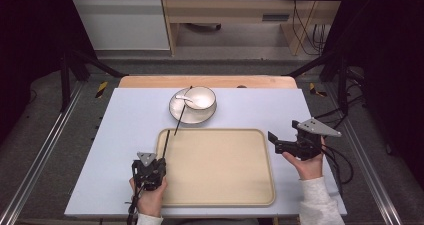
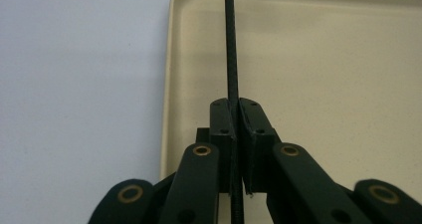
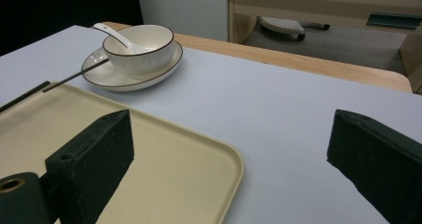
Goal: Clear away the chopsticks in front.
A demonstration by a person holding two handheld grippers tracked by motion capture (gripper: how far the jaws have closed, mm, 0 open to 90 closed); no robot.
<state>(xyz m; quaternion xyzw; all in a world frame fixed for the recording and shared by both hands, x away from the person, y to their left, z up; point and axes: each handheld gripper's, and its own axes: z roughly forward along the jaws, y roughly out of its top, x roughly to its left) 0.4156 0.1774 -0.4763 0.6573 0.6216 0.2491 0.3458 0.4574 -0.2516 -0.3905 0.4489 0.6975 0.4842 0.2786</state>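
Note:
My left gripper is shut on a thin black chopstick. The stick runs forward from the pads along the left rim of the beige tray. In the left gripper view the two pads press the chopstick between them at my left gripper. A second chopstick leans with its far end on the white plate. On that plate stands a white bowl with a white spoon in it. My right gripper stands open to the right of the tray, nothing between its jaws.
The tray lies flat on a pale blue mat over a wooden table. The bowl and plate sit beyond the tray's far edge. Dark frame rails run along both sides of the table.

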